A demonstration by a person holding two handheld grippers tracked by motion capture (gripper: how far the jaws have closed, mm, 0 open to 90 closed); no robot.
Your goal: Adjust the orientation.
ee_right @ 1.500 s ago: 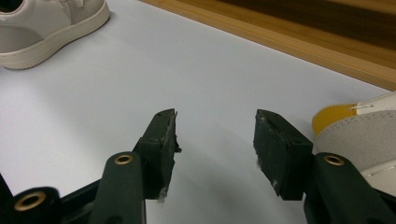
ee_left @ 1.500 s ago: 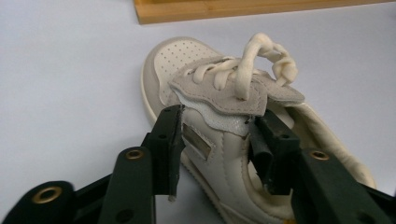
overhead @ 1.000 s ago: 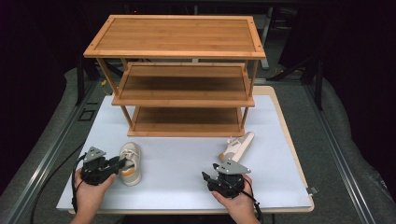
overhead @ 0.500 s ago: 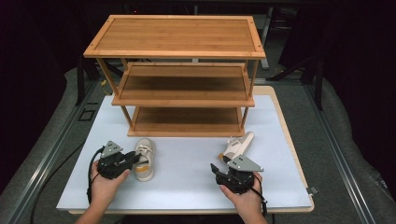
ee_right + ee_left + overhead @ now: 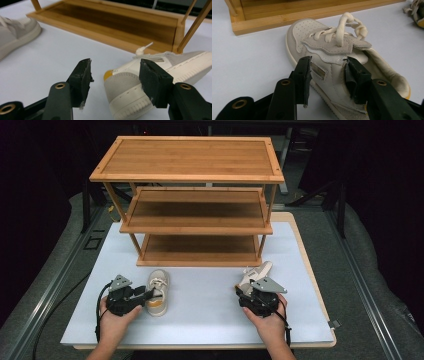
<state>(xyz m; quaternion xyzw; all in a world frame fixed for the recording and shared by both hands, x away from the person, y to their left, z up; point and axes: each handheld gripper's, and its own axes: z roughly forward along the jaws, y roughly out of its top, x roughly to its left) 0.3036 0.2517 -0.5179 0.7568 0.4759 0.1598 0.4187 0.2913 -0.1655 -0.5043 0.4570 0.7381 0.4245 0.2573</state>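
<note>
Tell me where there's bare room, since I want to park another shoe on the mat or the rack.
Free: the mat between the left shoe and the right shoe, plus its far left corner beside the rack, whose three shelves are bare. Crowded: the near corners, where each hand-held gripper meets its shoe.

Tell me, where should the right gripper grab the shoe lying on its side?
Probably the heel: the tipped shoe points its heel at the right gripper, whose open jaws already flank it. Come straight from behind and pinch the heel's two sides.

High view overhead; gripper views close, sharing shoes (image 5: 157, 292).
</note>
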